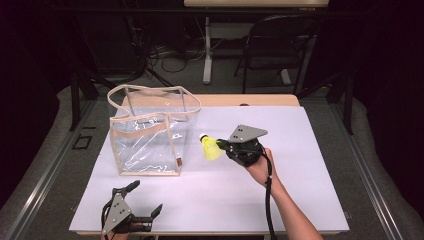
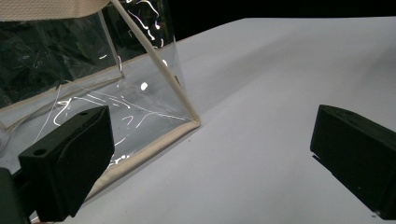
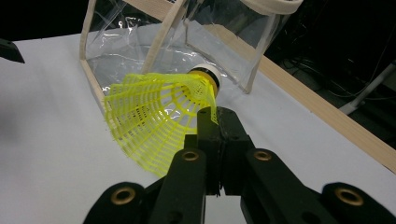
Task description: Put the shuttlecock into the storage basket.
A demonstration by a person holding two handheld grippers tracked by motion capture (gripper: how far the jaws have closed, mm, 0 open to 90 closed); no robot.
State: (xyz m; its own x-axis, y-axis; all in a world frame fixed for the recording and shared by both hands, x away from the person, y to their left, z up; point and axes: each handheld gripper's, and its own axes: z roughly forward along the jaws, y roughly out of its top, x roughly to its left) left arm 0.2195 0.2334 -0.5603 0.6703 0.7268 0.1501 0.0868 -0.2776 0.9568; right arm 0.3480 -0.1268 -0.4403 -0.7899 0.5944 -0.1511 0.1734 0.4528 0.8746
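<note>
Right at the tip of the right gripper (image 3: 215, 122), low centre in the right gripper view, the two black jaws are pinched together on the edge of a yellow shuttlecock (image 3: 154, 123). So it's clamped by the skirt, not the head. The skirt is a bright neon yellow plastic mesh, flared out like a little cone with a fine lattice of ribs, and it fans toward the lower left of that frame. Its white cork head with a dark band points away, toward the upper middle, at the clear bag (image 3: 154, 44).

From the high view the shuttlecock (image 1: 211, 147) sits about dead centre of the frame, lifted off the white table (image 1: 300, 165), head pointing up-left, just right of the bag (image 1: 150, 132). Whether it touches the bag, can't tell. The right gripper (image 1: 220, 145) comes at it from the right, the hand (image 1: 260, 167) wrapped around its body.

The bag is see-through plastic with beige trim and handles, standing upright in the left half of the frame.

Down in the lower left corner the left gripper (image 1: 147, 197) rests near the table's front edge, jaws spread wide with nothing between them. Its own view shows the bag's bottom corner (image 2: 191, 122) close ahead, between the two pads.
</note>
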